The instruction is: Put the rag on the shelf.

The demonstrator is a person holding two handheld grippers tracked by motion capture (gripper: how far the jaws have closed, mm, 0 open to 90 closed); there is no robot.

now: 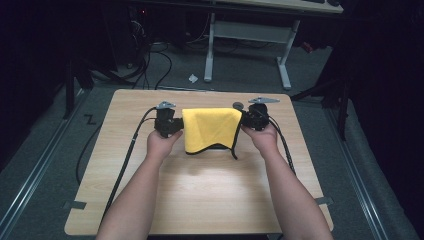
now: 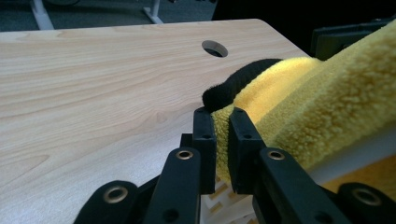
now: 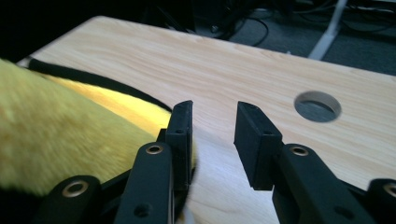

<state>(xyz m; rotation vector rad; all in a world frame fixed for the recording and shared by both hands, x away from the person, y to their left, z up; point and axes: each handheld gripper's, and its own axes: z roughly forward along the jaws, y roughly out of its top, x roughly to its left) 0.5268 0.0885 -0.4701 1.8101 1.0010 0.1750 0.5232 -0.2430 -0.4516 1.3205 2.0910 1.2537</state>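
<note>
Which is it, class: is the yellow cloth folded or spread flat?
Folded. The yellow cloth lies doubled on the table, and in the left gripper view two layers sit stacked where the left gripper pinches its edge.

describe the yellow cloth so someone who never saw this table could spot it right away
On the pale wooden table, look at the far middle, between the person's two hands. There lies the cloth, folded and fluffy. It is bright yellow with a thin black edge.

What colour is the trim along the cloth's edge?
Black, bordering the yellow cloth; clearest in the left gripper view.
</note>
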